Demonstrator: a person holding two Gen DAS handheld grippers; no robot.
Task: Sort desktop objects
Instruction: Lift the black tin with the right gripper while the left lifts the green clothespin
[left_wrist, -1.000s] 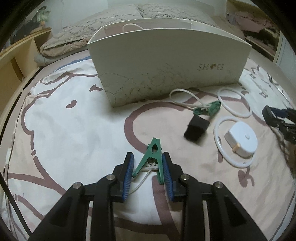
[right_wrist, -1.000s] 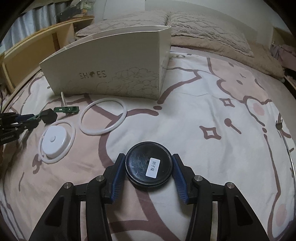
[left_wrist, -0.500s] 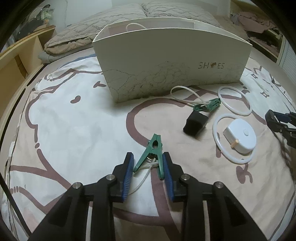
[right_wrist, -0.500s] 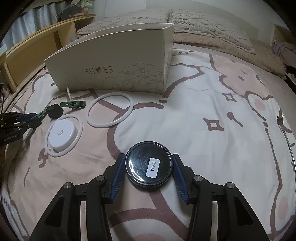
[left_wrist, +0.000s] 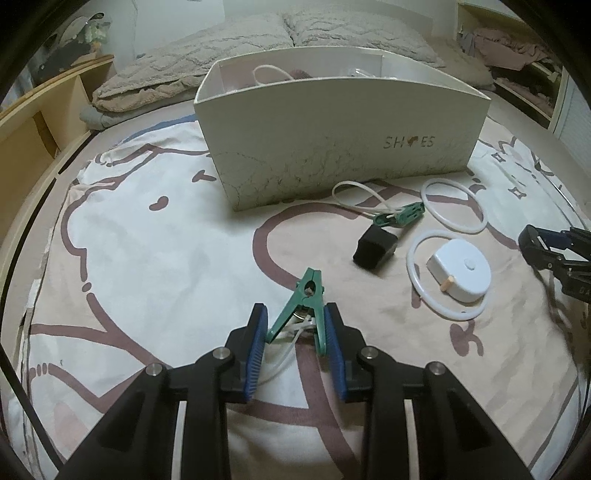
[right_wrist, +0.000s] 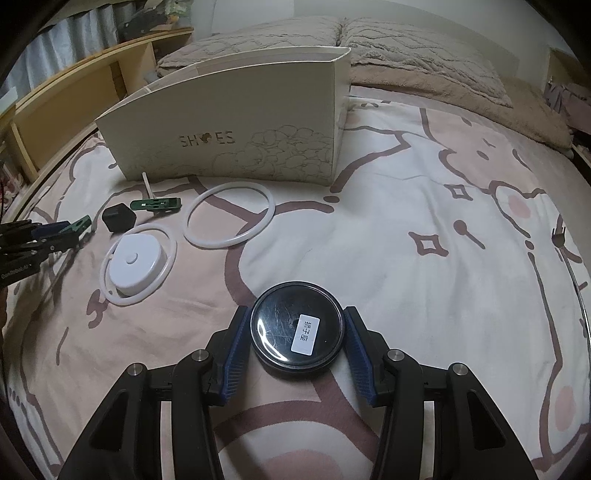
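While both grippers clamp a green clip (left_wrist: 307, 310) and black tin (right_wrist: 297, 328), rings (left_wrist: 454, 205) lie before the box (left_wrist: 343, 144).

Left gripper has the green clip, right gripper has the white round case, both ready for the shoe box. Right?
Not quite. The right gripper holds a black round tin, as the right wrist view shows. The left gripper does hold the green clip.

Dim, soft indoor light, faint shadows, strong fisheye bending and dark vignette at the edges.

right gripper (right_wrist: 297, 341) | jaws clamp round black tin (right_wrist: 297, 332) | above bedsheet (right_wrist: 424, 192)
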